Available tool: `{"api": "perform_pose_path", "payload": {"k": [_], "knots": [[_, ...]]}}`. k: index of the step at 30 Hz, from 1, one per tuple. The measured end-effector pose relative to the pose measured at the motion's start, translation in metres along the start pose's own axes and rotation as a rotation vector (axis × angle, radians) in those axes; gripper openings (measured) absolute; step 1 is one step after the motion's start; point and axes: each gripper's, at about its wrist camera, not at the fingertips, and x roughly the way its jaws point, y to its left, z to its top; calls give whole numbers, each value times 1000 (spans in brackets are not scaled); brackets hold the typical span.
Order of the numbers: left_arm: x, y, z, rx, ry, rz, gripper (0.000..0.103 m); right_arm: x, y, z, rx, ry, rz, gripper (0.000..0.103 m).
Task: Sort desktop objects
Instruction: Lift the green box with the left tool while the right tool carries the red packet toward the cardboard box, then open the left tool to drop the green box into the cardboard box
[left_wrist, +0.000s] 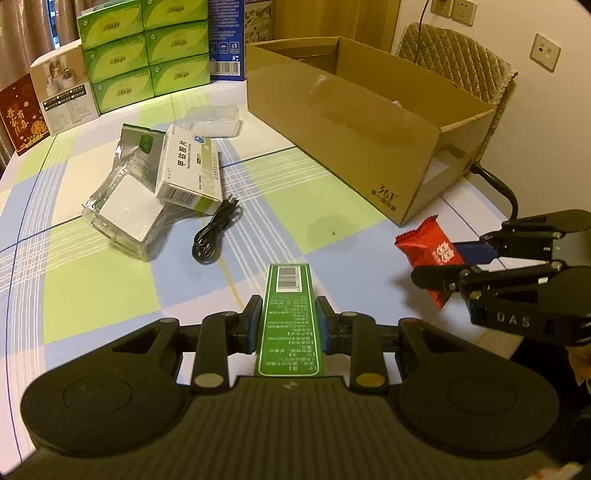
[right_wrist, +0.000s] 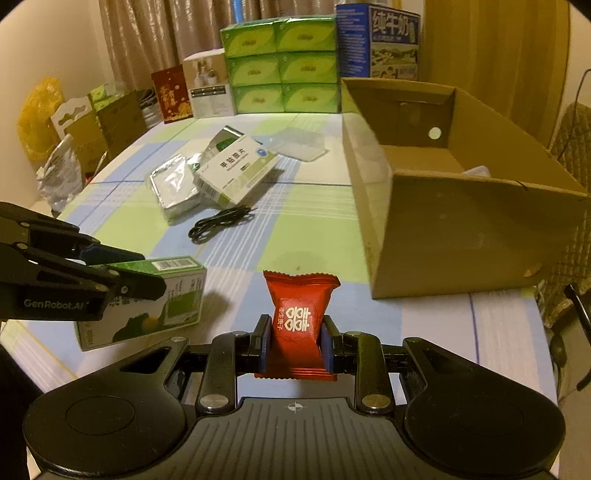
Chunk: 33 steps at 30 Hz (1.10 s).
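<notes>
1. Fingers of the left gripper (left_wrist: 288, 325) pinch a green box (left_wrist: 288, 314) at lower centre, narrowly spread, pads on both its sides.
2. Fingers of the right gripper (right_wrist: 295, 343) squeeze a red candy packet (right_wrist: 297, 325) at lower centre.
3. Cardboard box (right_wrist: 461, 229) stands open at right; a black cable (right_wrist: 218, 223) and a white medicine box (right_wrist: 236, 170) lie on the checked tablecloth (right_wrist: 314, 221), upper left of centre.

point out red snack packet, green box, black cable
red snack packet (right_wrist: 295, 325): right wrist view, printed front between the pads.
green box (left_wrist: 289, 321): left wrist view, back panel below the barcode.
black cable (left_wrist: 212, 236): left wrist view, middle of the coil.
</notes>
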Motion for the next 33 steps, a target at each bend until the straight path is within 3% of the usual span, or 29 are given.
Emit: {"api": "perform_pose_path", "payload": {"k": [20, 33], "knots": [[-8, -9, 10, 19, -21, -2, 25, -18, -5, 9, 5, -50, -3, 24], [-27, -24, 84, 91, -136, -12, 25, -56, -24, 68, -25, -192, -33, 24]]}}
